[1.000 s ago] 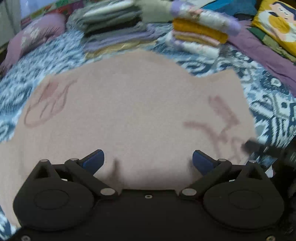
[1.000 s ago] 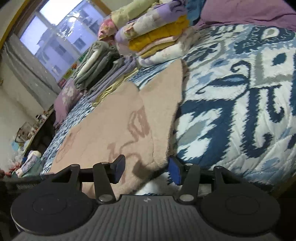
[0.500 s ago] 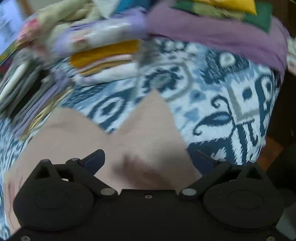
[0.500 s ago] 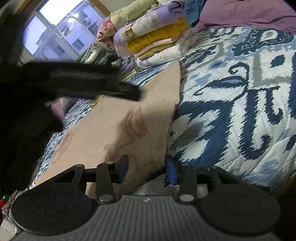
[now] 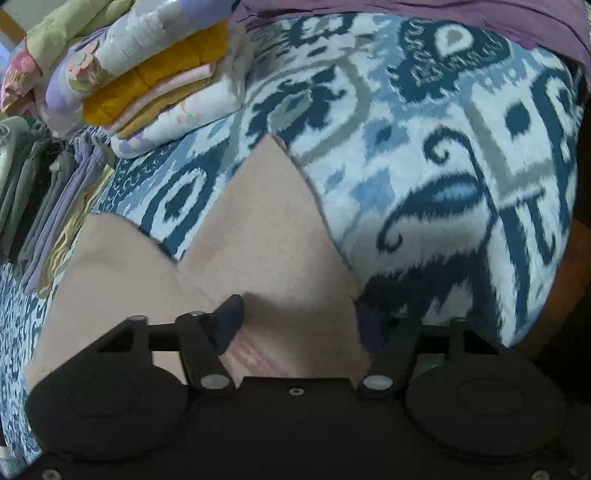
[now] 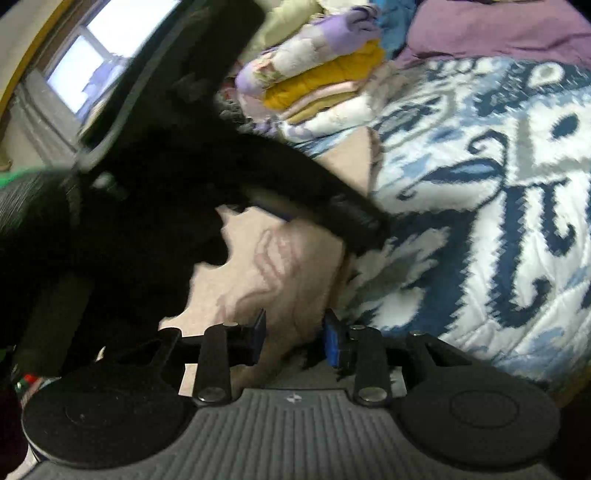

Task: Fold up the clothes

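Note:
A beige-pink knit garment (image 5: 266, 236) with a faint reddish pattern lies flat on the blue-and-white quilt (image 5: 443, 177). My left gripper (image 5: 301, 325) is open, its fingers straddling the garment's near right edge, low over the cloth. In the right wrist view the same garment (image 6: 295, 266) runs between my right gripper's (image 6: 295, 336) blue pads, which are partly closed with a fold of its edge between them. The left gripper's black body (image 6: 184, 166) crosses that view just above the garment and hides much of it.
A stack of folded clothes in lilac, mustard and white (image 5: 147, 85) stands at the far end of the garment. A second pile of grey and lilac folded clothes (image 5: 44, 192) is at the left. A purple cloth (image 5: 443, 22) lies at the quilt's far side. The bed's edge (image 5: 546, 302) drops off at right.
My left gripper has swung right from the garment's middle to its right edge and narrowed its opening. It now fills the right wrist view. My right gripper's pads have drawn closer on the garment's edge.

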Demonstrator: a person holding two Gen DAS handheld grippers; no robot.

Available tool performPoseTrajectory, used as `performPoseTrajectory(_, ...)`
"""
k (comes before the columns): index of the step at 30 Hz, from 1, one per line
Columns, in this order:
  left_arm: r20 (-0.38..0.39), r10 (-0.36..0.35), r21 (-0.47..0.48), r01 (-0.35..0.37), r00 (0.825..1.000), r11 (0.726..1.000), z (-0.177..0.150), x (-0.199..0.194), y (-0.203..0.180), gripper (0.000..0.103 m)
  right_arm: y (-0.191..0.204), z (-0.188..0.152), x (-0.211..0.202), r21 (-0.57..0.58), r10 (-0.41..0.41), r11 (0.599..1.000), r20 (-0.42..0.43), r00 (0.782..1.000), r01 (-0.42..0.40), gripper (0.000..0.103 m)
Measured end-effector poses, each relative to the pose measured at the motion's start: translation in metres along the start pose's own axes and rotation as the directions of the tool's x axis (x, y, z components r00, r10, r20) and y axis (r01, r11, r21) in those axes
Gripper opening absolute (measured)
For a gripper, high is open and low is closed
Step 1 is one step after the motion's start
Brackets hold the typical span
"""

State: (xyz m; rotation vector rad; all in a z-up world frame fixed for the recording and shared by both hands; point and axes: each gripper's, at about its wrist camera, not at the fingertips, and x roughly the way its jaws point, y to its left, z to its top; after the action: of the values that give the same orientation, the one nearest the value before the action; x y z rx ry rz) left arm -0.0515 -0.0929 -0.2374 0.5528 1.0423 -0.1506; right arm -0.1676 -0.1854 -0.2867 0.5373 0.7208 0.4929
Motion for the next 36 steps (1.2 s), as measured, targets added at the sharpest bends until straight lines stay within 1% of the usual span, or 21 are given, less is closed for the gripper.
performPoseTrajectory(3, 0.005, 0.013, -0.035, -0.012, 1.0, 0.999, 0.004, 0.0, 0.005, 0.048, 0.003, 0.001, 0.001, -0.023, 0.007, 1.0, 0.01, 1.0, -0.007, 0.027)
performPoseTrajectory(5, 0.007, 0.016, -0.059, -0.016, 1.0, 0.998, 0.005, -0.001, 0.01, 0.048, 0.005, 0.001, -0.001, -0.04, 0.005, 0.999, 0.021, 1.0, -0.004, 0.025)
performPoseTrajectory(7, 0.006, 0.009, -0.086, -0.008, 1.0, 0.996, 0.004, -0.002, 0.016, 0.044, 0.007, 0.0, -0.003, -0.057, 0.003, 0.998, 0.033, 0.999, -0.001, 0.024)
performPoseTrajectory(9, 0.007, -0.006, -0.097, 0.007, 1.0, 0.995, 0.005, -0.004, 0.019, 0.044, 0.009, 0.0, -0.005, -0.074, 0.0, 0.997, 0.044, 0.999, 0.003, 0.021)
performPoseTrajectory(10, 0.011, -0.019, -0.087, 0.02, 1.0, 0.996, 0.006, -0.006, 0.018, 0.045, 0.01, -0.001, -0.005, -0.082, -0.001, 0.997, 0.05, 0.999, 0.005, 0.021)
performPoseTrajectory(12, 0.015, -0.04, -0.094, 0.041, 0.999, 0.995, 0.01, -0.01, 0.016, 0.056, 0.012, -0.001, -0.007, -0.099, -0.003, 0.995, 0.062, 0.998, 0.009, 0.02)
performPoseTrajectory(13, 0.014, -0.052, -0.096, 0.053, 0.999, 0.994, 0.013, -0.011, 0.016, 0.058, 0.013, -0.001, -0.008, -0.107, -0.004, 0.994, 0.068, 0.998, 0.011, 0.02)
performPoseTrajectory(15, -0.004, -0.061, -0.07, 0.061, 0.998, 0.996, 0.017, -0.009, 0.01, 0.059, 0.016, -0.002, -0.01, -0.124, -0.006, 0.992, 0.08, 0.997, 0.016, 0.02)
performPoseTrajectory(19, -0.055, -0.062, 0.035, 0.064, 0.997, 0.997, 0.018, 0.0, -0.011, 0.059, 0.019, -0.002, -0.013, -0.157, -0.009, 0.987, 0.1, 0.995, 0.024, 0.018)
performPoseTrajectory(20, -0.063, -0.067, 0.053, 0.07, 0.996, 0.996, 0.017, 0.002, -0.015, 0.057, 0.02, -0.002, -0.014, -0.166, -0.009, 0.986, 0.102, 0.995, 0.026, 0.018)
performPoseTrajectory(21, -0.066, -0.076, 0.054, 0.08, 0.995, 0.995, 0.017, 0.002, -0.014, 0.052, 0.021, -0.002, -0.014, -0.174, -0.01, 0.984, 0.103, 0.995, 0.028, 0.018)
performPoseTrajectory(23, -0.066, -0.099, 0.035, 0.101, 0.993, 0.994, 0.018, 0.003, -0.009, 0.05, 0.019, -0.001, -0.015, -0.169, -0.008, 0.985, 0.107, 0.994, 0.026, 0.018)
performPoseTrajectory(24, -0.057, -0.098, 0.017, 0.099, 0.994, 0.995, 0.018, 0.002, -0.005, 0.047, 0.018, -0.001, -0.015, -0.164, -0.007, 0.986, 0.108, 0.994, 0.025, 0.018)
performPoseTrajectory(27, -0.068, -0.067, 0.025, 0.068, 0.995, 0.997, 0.018, 0.003, -0.001, 0.047, 0.019, -0.001, -0.016, -0.167, -0.003, 0.986, 0.112, 0.994, 0.022, 0.017)
performPoseTrajectory(29, -0.097, -0.06, 0.074, 0.068, 0.993, 0.995, 0.016, 0.008, -0.005, 0.047, 0.021, -0.002, -0.016, -0.175, -0.004, 0.984, 0.113, 0.994, 0.024, 0.017)
performPoseTrajectory(32, -0.116, -0.026, 0.168, 0.045, 0.993, 0.985, 0.015, 0.008, -0.015, 0.047, 0.023, -0.003, -0.017, -0.189, 0.0, 0.982, 0.121, 0.993, 0.023, 0.017)
performPoseTrajectory(36, -0.143, 0.028, 0.3, 0.017, 0.989, 0.954, 0.009, 0.003, -0.029, 0.047, 0.029, -0.004, -0.019, -0.219, 0.004, 0.975, 0.136, 0.991, 0.026, 0.017)
